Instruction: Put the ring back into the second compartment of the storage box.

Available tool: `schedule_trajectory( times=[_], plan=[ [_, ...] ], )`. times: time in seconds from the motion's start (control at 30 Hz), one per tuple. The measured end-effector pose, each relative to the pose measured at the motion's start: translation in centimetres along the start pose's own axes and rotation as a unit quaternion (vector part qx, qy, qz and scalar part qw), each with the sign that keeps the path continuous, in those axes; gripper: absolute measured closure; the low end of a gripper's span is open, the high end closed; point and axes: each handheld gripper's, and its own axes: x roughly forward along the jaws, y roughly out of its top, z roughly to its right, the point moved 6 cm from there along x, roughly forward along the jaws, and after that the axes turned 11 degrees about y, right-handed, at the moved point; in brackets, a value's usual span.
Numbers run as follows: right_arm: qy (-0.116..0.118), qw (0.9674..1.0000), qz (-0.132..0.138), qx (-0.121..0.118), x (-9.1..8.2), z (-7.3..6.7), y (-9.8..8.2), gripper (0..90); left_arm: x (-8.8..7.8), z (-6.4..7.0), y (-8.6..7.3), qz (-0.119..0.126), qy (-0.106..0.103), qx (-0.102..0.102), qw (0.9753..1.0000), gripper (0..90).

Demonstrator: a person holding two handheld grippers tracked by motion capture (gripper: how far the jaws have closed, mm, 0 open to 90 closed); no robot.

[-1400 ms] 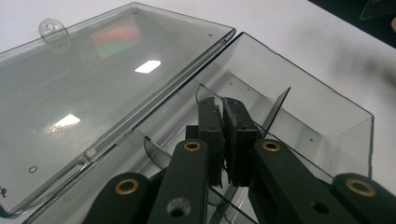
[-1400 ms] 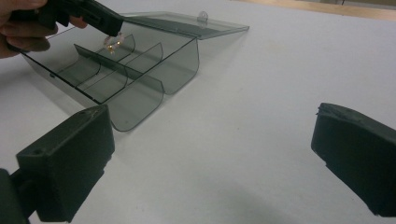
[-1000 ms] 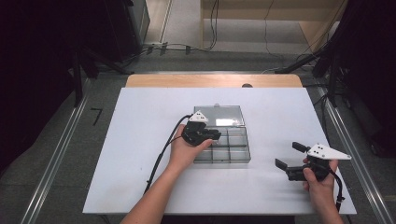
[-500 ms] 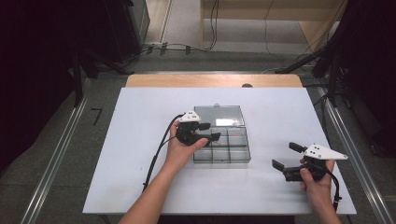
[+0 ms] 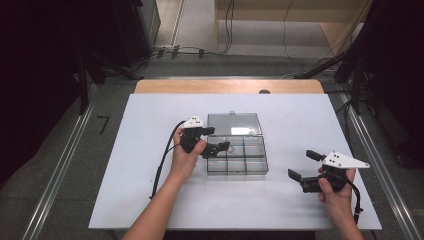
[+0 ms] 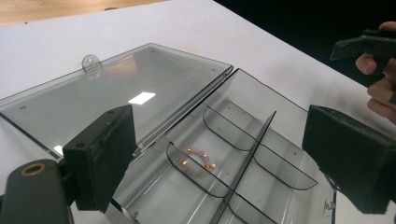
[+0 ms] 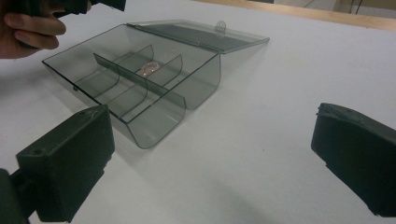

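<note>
The left tool (image 5: 218,148) hangs over the near-left corner of the open smoky box (image 5: 260,170) on the white worktop (image 5: 150,125); its jaws have just been opening and now stand spread with nothing between them. The small pink beaded ring (image 6: 201,159) lies in a left-hand compartment just below and ahead of that tool, so the left hand is far nearer. The right tool (image 5: 304,165), also spread and empty, waits well apart to the box's right.

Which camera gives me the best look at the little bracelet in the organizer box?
The left gripper view: the bracelet lies close below, pink with gold beads, in a compartment by the hinge of the box. The right gripper view shows it farther off, partly behind a divider. The high view gives just a speck.
</note>
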Motion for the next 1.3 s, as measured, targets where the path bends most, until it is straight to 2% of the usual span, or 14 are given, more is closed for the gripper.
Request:
schedule_trajectory(
  times=[0.1, 0.3, 0.43, 0.53, 0.67, 0.93, 1.17, 1.3],
  plan=[
    [0.003, 1.0000, 0.001, -0.001, 0.2, -0.1, 0.3, 0.0, -0.2, -0.4, 0.1, 0.002, 0.005, -0.003, 1.0000, 7.6],
    [0.015, 0.9999, 0.001, -0.004, 0.7, -0.3, 1.0, 0.0, -0.7, -0.7, 0.1, 0.003, -0.004, -0.002, 1.0000, 3.1],
    [0.020, 0.9998, -0.001, -0.005, 1.1, -0.4, 1.6, 0.0, -0.6, -1.1, -0.1, -0.002, -0.002, -0.002, 1.0000, 0.7],
    [0.024, 0.9997, -0.004, -0.006, 1.7, -0.4, 2.1, 0.0, -0.6, -1.4, -0.2, -0.003, -0.005, -0.010, 0.9999, 0.1],
    [0.028, 0.9996, -0.004, -0.006, 2.2, -0.2, 2.8, 0.0, -0.5, -1.5, -0.4, -0.006, -0.005, -0.006, 0.9999, 0.1],
    [0.046, 0.9988, -0.013, -0.005, 3.7, 0.2, 4.3, 0.0, -0.3, -2.0, -0.2, 0.005, -0.005, -0.015, 0.9999, 0.0],
    [0.052, 0.9984, -0.021, -0.010, 5.1, 0.5, 5.9, 0.0, -0.3, -2.5, -0.2, 0.007, 0.001, -0.016, 0.9998, 0.0],
    [0.056, 0.9981, -0.023, -0.011, 5.9, 0.6, 6.6, 0.0, -0.4, -2.7, 0.1, 0.013, 0.002, -0.024, 0.9996, 0.0]
  ],
)
